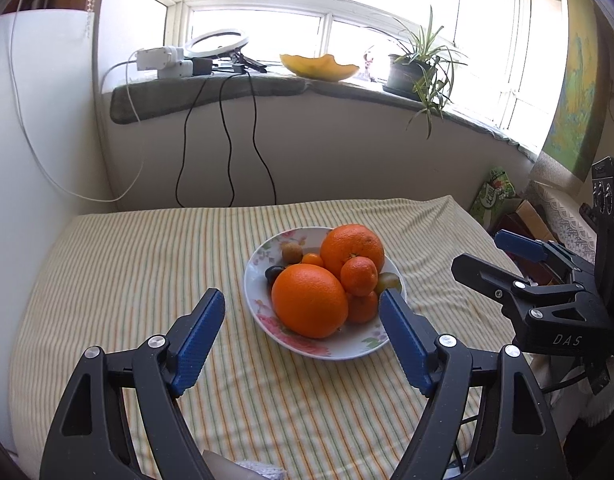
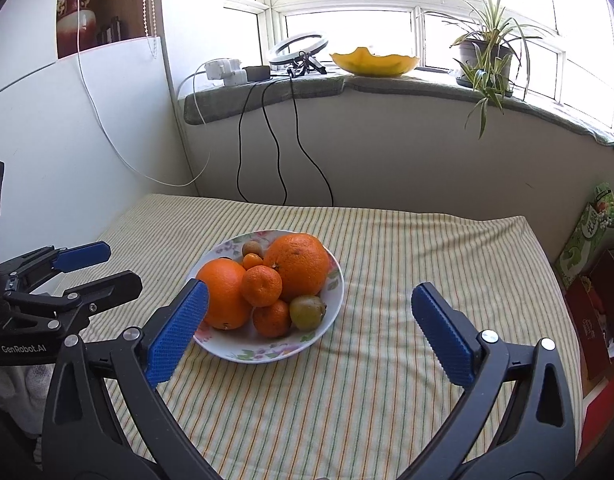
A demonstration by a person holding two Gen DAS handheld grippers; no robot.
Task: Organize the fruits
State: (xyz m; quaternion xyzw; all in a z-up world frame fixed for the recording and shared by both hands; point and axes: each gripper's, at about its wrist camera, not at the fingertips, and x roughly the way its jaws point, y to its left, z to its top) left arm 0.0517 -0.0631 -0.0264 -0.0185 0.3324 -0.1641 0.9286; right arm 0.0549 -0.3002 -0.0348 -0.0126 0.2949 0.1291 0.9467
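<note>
Spreading empty, left tool [image 1: 303, 308] and right tool [image 2: 311, 302] flank the plate [image 2: 335, 292]; only left view shows a dark plum [image 1: 274, 272].

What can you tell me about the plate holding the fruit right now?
The plate is a shallow, round, white dish, ceramic by its look, with pink and green floral prints around its rim. It sits flat on the striped tablecloth, roughly mid-table. Piled on it are two large oranges, two mandarins, a greenish fruit, a tiny orange one, a brownish one and a dark one. Neither gripper touches it.
</note>
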